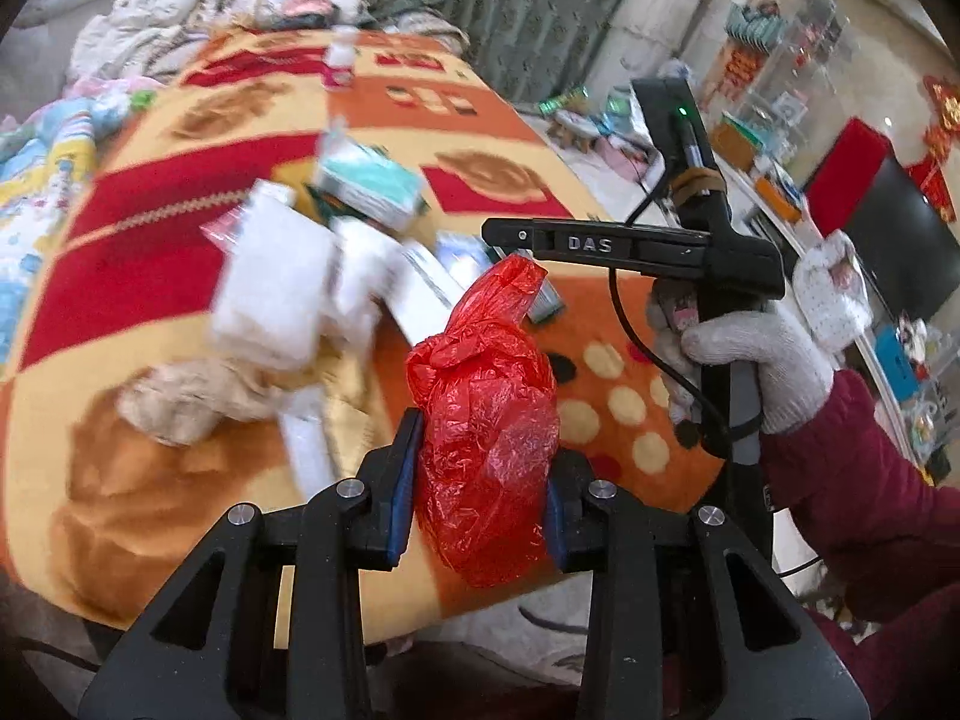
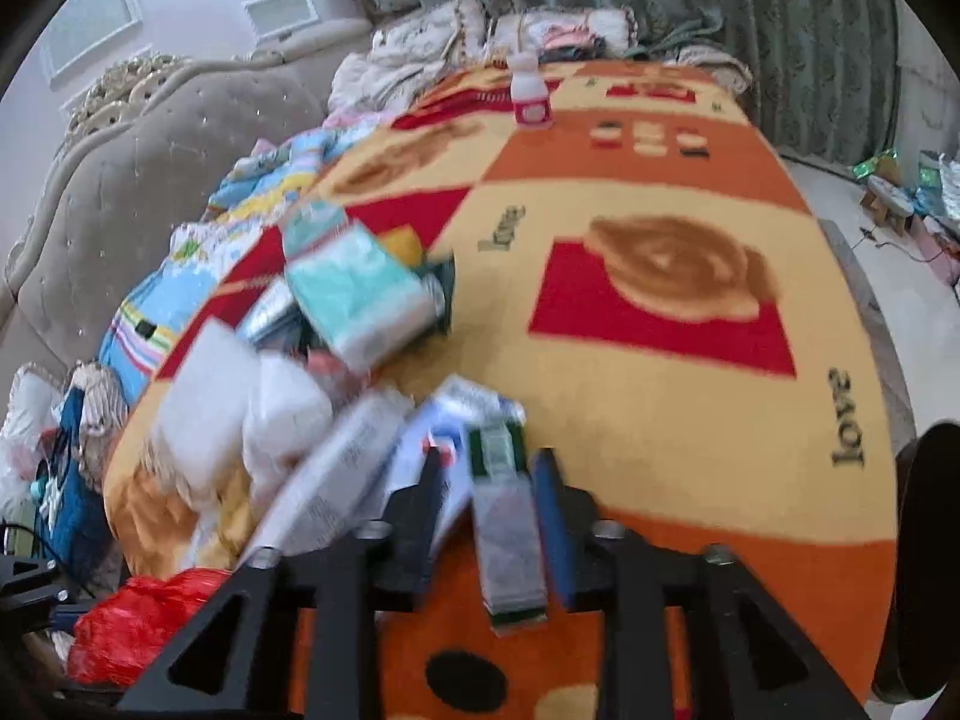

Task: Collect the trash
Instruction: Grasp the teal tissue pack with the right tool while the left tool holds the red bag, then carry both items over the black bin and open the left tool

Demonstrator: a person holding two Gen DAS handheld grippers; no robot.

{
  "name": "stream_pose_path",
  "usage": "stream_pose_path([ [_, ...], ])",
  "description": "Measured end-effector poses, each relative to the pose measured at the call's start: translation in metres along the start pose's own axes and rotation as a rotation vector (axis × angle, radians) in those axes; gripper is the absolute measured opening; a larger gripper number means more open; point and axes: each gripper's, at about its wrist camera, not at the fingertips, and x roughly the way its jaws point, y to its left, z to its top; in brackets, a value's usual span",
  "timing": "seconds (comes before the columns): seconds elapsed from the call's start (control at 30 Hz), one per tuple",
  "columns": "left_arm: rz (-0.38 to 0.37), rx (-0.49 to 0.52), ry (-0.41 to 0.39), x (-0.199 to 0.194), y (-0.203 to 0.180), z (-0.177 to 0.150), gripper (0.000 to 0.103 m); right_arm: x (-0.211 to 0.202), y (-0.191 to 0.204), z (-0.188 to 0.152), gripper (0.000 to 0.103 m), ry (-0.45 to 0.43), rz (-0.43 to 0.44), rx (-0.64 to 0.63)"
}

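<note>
My left hand-held gripper point(image 1: 480, 480) pinches the crumpled red plastic bag point(image 1: 486, 414), held up over the near edge of the bed point(image 1: 150, 468). My right hand-held gripper point(image 2: 486, 480) is clamped on a small flat packet point(image 2: 507, 516), whose long axis runs along the fingers. The bag lies to the packet's near left, so I judge the right hand must swing left toward it. The remaining trash pile point(image 2: 336, 324) sits farther away, to the left.

Probably home bedroom, blanketed bed point(image 2: 660, 408), curtains point(image 2: 690, 6)
</note>
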Motion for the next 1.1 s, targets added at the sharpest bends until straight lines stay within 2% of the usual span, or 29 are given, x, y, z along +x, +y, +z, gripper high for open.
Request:
stream_pose_path([
  [0.03,0.009,-0.007,-0.013,-0.004,0.005,0.003,0.032,-0.001,0.004,0.008,0.053,-0.014,0.012,-0.005],
  [0.17,0.047,-0.039,-0.046,-0.012,0.024,0.013,0.032,0.006,0.023,0.034,0.057,-0.041,0.045,-0.056],
  [0.23,0.064,-0.066,-0.057,-0.014,0.035,0.017,0.032,0.020,0.038,0.049,0.073,-0.029,0.073,-0.108],
  [0.27,0.067,-0.074,-0.059,-0.013,0.038,0.018,0.032,0.027,0.043,0.054,0.075,-0.022,0.083,-0.125],
  [0.47,0.098,-0.113,-0.062,-0.007,0.056,0.025,0.032,0.072,0.059,0.075,0.075,0.056,0.091,-0.218],
  [0.53,0.099,-0.122,-0.063,-0.004,0.058,0.027,0.032,0.081,0.060,0.072,0.061,0.086,0.097,-0.236],
  [0.6,0.098,-0.120,-0.061,-0.002,0.056,0.031,0.032,0.079,0.058,0.069,0.056,0.079,0.082,-0.242],
  [0.67,0.093,-0.114,-0.058,0.002,0.052,0.036,0.032,0.065,0.050,0.067,0.054,0.058,0.103,-0.211],
  [0.8,0.050,-0.076,-0.079,0.010,0.028,0.054,0.032,0.034,0.033,0.062,0.054,0.025,0.081,-0.170],
  [0.97,-0.011,-0.032,-0.073,0.030,-0.015,0.078,0.032,-0.015,-0.006,0.048,0.054,-0.028,0.026,-0.096],
  [1.1,-0.059,0.023,-0.049,0.053,-0.058,0.095,0.032,-0.056,-0.053,0.030,0.054,-0.057,-0.048,-0.019],
])
